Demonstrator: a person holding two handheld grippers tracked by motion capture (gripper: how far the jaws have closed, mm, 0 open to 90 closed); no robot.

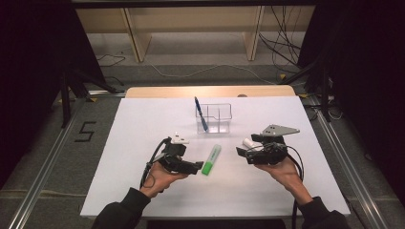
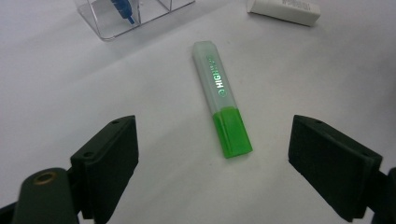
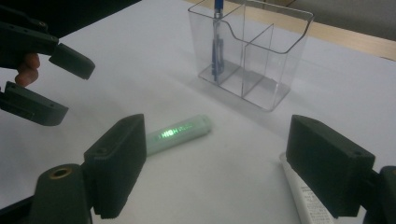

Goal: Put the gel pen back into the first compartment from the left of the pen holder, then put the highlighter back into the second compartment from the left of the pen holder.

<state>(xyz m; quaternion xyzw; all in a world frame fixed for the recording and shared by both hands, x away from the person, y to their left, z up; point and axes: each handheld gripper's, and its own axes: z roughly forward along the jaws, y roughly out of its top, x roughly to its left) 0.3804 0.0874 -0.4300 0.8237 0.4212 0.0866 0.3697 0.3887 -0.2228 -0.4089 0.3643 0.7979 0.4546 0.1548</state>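
- The left gripper [image 1: 197, 166] sat low over the white table [image 1: 143, 143], its jaws spread wide with nothing pinched between them.
- A green highlighter [image 2: 221, 97] lay flat on the table just ahead of that gripper, between the lines of its two jaws, green cap end nearest and clear body pointing away.
- The right gripper [image 1: 242, 151] was held well apart from the highlighter on its other side, jaws likewise spread and empty.
- A white eraser [image 3: 306, 198] lay just beside the right gripper's jaw.
- A clear divided pen holder [image 1: 214, 118] stood beyond both grippers, a blue pen [image 1: 200, 113] leaning upright in one compartment.
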